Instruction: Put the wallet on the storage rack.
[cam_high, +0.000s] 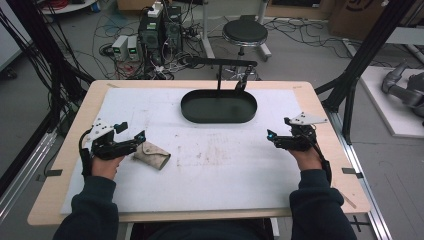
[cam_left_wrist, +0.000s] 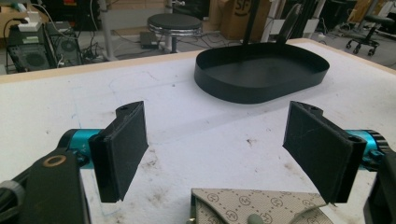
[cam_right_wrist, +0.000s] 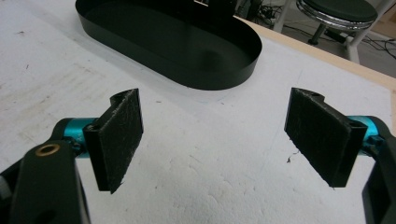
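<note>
We hold our left gripper (cam_left_wrist: 215, 154) with fingers spread over a small beige patterned fabric pouch (cam_left_wrist: 257, 207). Our right gripper (cam_right_wrist: 215, 140) is spread too, holding nothing. A black oval metal tray (cam_high: 219, 106) sits beyond on the stained white bench (cam_high: 225, 165).

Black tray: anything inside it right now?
Nothing visible inside the black tray: its floor looks bare in the high view and both gripper views. The near wall hides a thin strip of floor in the gripper views. The beige pouch lies on the mat by the left gripper.
</note>
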